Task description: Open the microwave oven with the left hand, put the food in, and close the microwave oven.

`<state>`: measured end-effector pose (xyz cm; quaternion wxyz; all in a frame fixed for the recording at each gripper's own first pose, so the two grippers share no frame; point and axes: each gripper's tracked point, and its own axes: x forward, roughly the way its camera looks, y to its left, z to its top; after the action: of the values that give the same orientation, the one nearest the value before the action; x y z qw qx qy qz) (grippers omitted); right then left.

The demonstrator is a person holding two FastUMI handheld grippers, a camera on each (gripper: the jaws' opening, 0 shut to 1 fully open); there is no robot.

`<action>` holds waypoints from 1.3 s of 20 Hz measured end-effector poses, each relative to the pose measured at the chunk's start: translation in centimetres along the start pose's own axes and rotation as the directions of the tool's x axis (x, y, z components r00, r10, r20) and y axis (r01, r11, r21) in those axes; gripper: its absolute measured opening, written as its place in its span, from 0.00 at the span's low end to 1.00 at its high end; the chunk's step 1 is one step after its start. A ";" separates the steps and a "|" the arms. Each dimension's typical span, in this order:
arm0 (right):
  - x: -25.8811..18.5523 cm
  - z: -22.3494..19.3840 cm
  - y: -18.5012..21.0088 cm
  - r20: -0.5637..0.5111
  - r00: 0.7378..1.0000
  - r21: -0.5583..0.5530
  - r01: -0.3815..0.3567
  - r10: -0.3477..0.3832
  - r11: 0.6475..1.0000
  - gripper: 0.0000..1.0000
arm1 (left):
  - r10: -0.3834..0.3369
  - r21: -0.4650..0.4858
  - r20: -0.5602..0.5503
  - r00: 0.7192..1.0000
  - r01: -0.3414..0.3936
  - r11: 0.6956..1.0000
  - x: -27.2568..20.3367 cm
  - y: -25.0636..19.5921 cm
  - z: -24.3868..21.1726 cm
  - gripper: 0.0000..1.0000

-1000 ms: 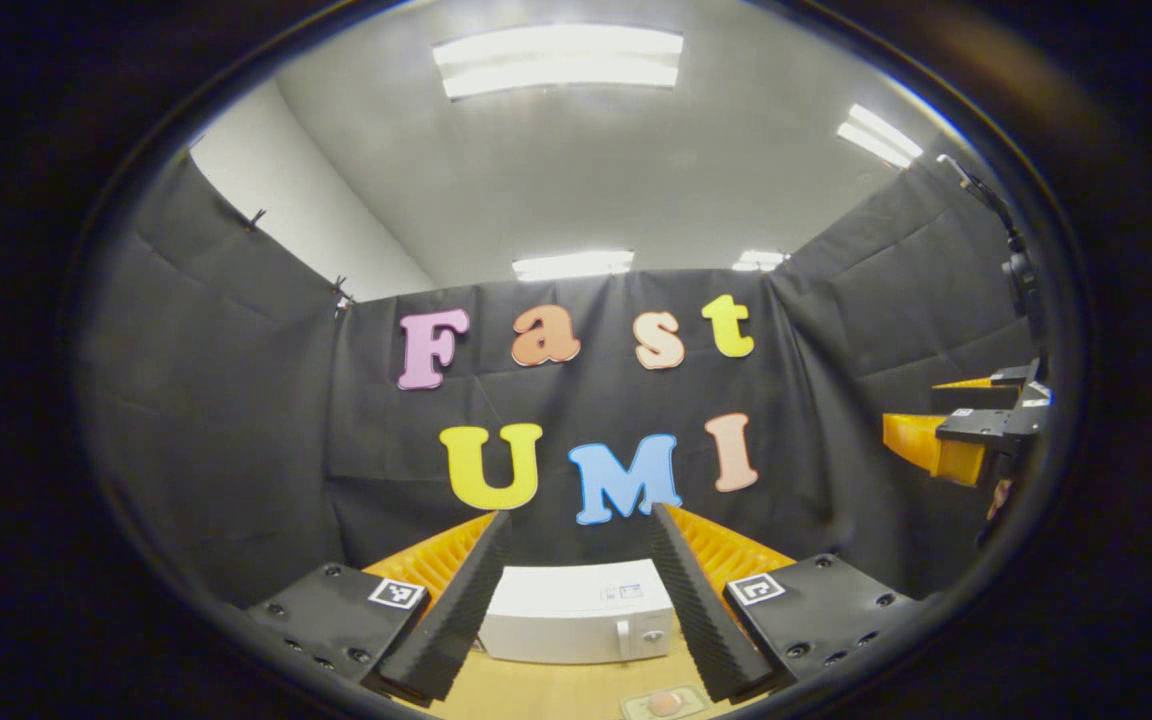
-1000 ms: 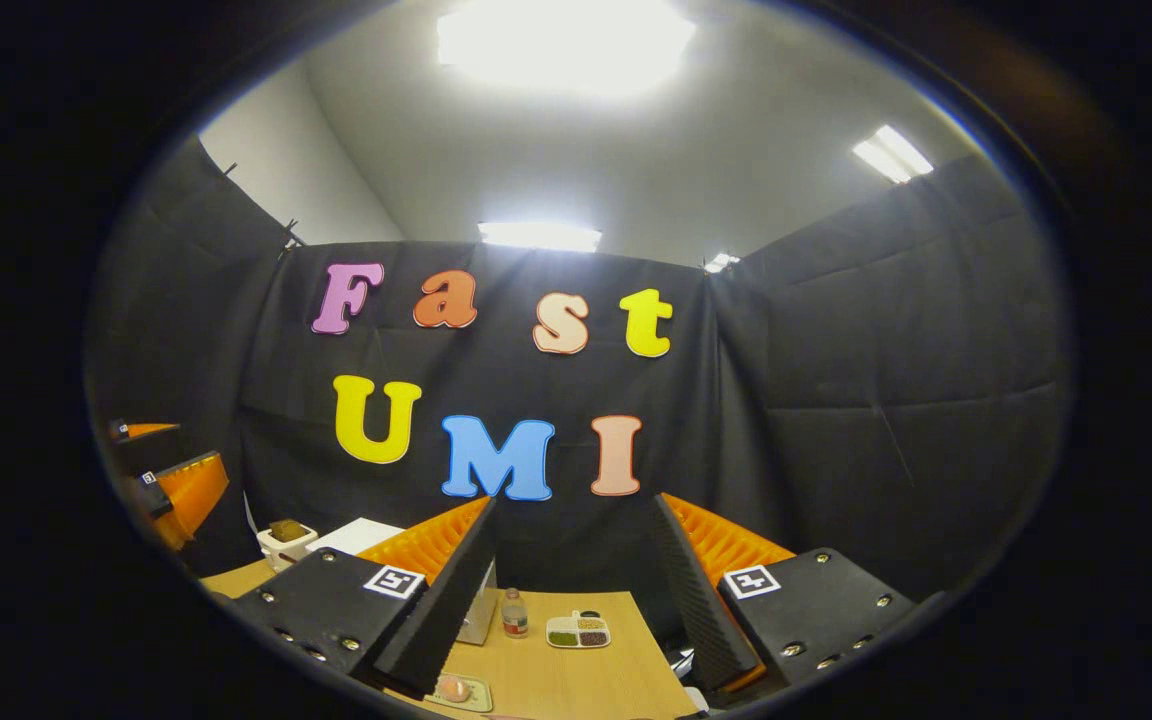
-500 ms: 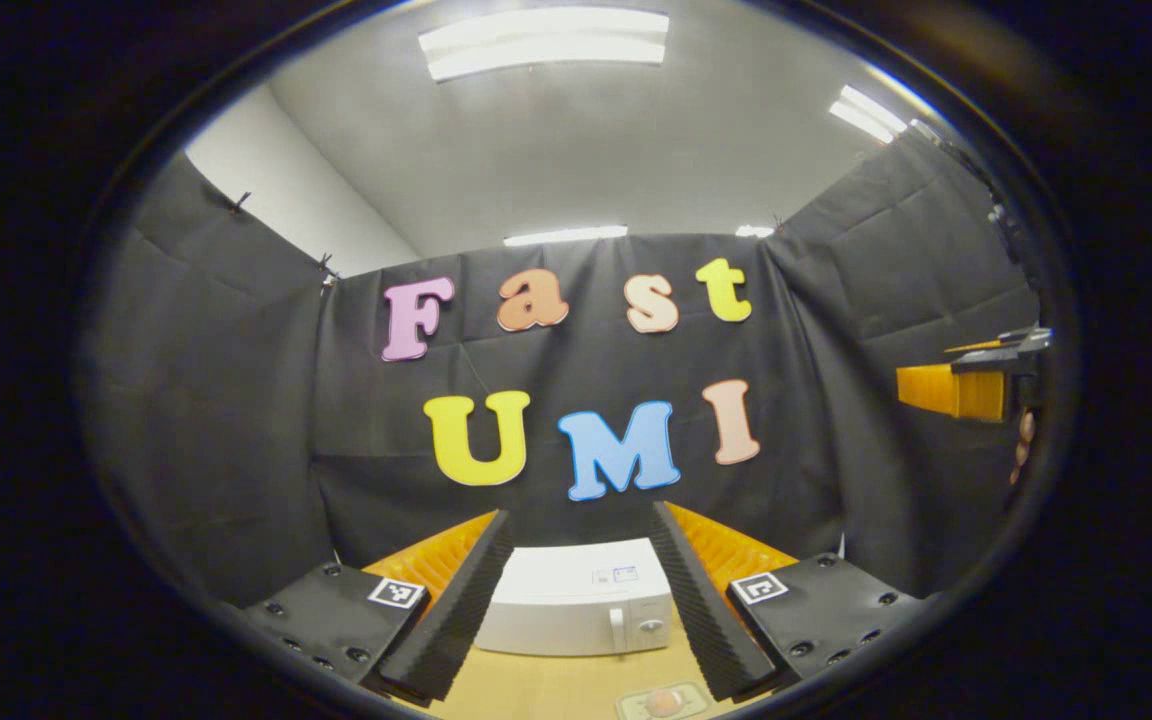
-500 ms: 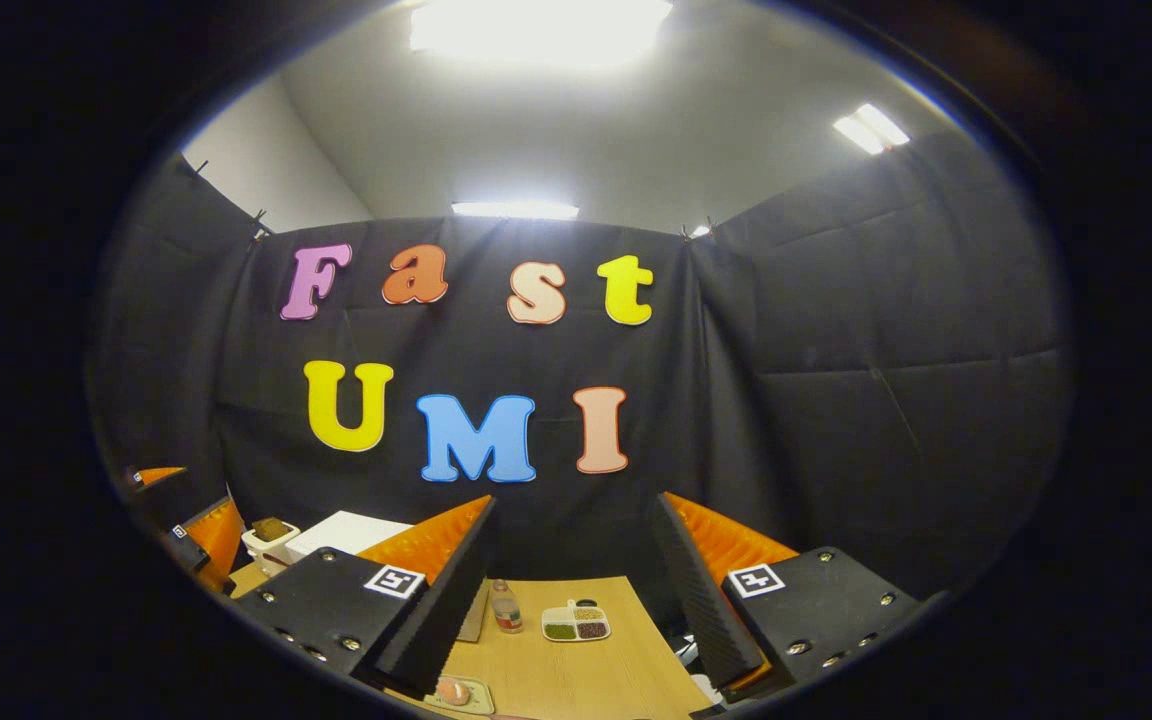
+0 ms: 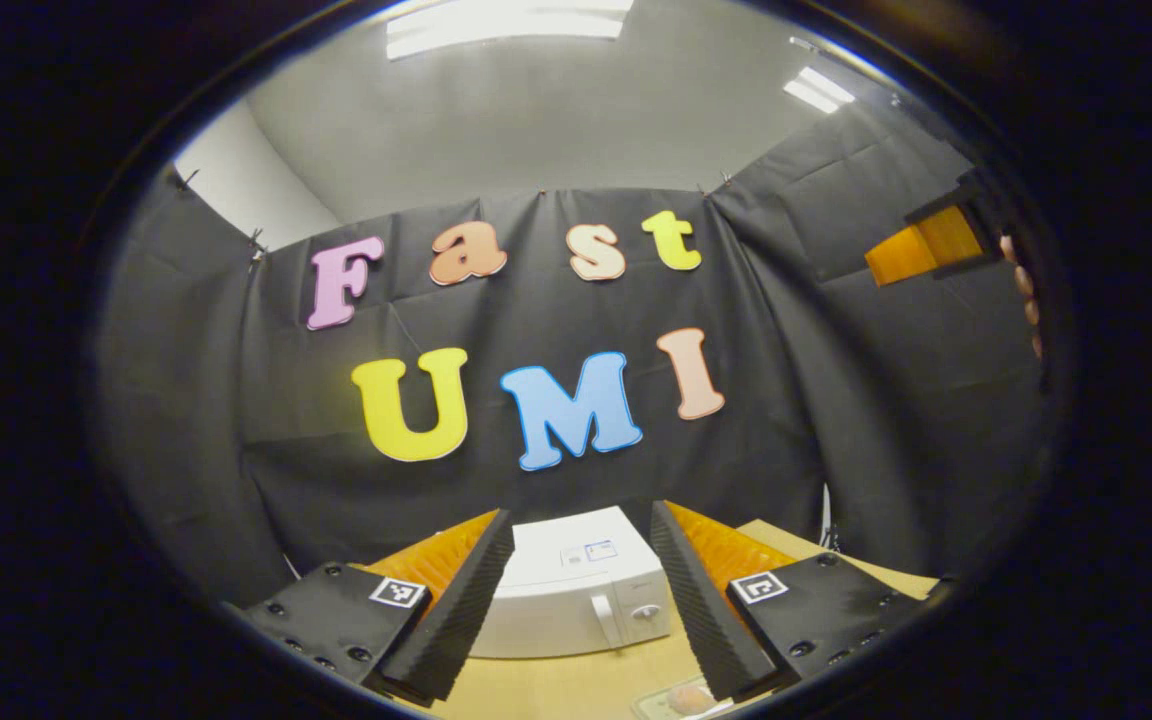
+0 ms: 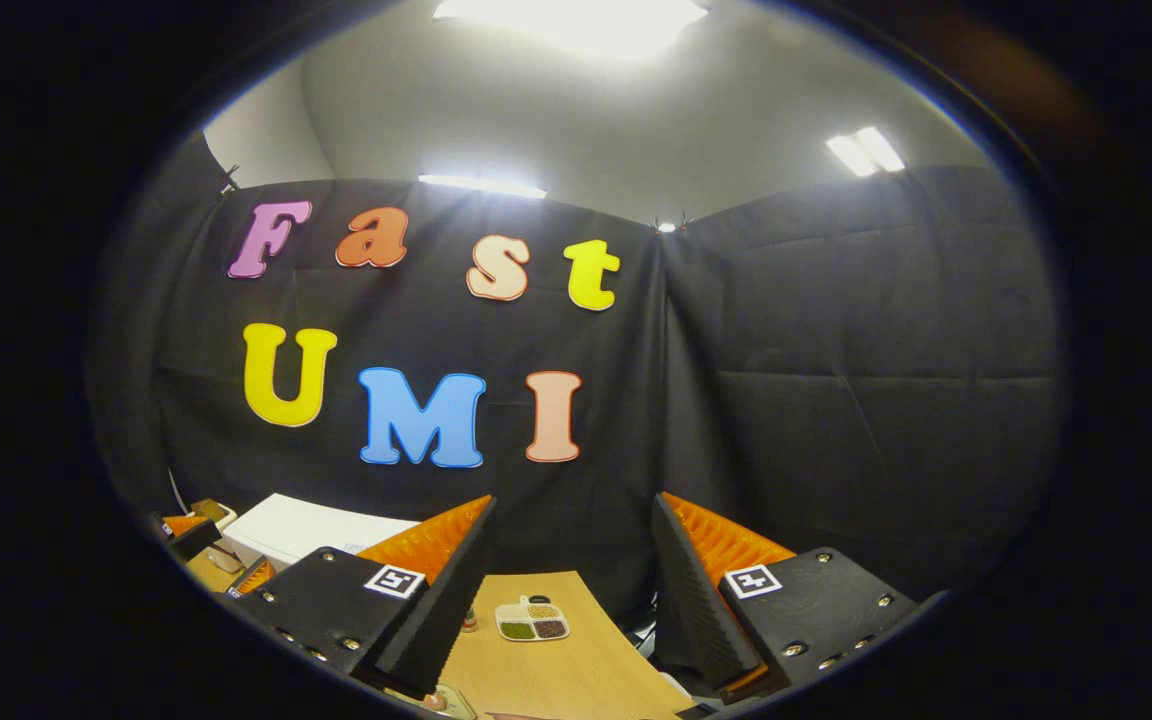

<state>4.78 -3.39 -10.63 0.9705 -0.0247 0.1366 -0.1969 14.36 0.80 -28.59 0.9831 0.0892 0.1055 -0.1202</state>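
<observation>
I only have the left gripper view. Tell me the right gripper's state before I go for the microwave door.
Observer: The right gripper is open and empty.
Operator: Report what lies ahead of it.
Observer: A divided dish with green and brown fillings sits on the table.
Operator: Say where my gripper shows from there.
Observer: The left gripper shows low at the far left of the right gripper view, beside the microwave.
</observation>
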 end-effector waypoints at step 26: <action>2.1 -4.8 -3.1 -0.199 0.951 -0.109 0.220 -0.238 0.969 0.94 | -0.035 -0.065 -0.412 0.911 0.009 0.998 15.5 -0.9 -32.1 0.94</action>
<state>4.17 -7.02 -15.47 0.9192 -0.0611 0.2433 -0.3036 22.82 3.06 -63.18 0.9395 0.0809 0.3154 -0.1064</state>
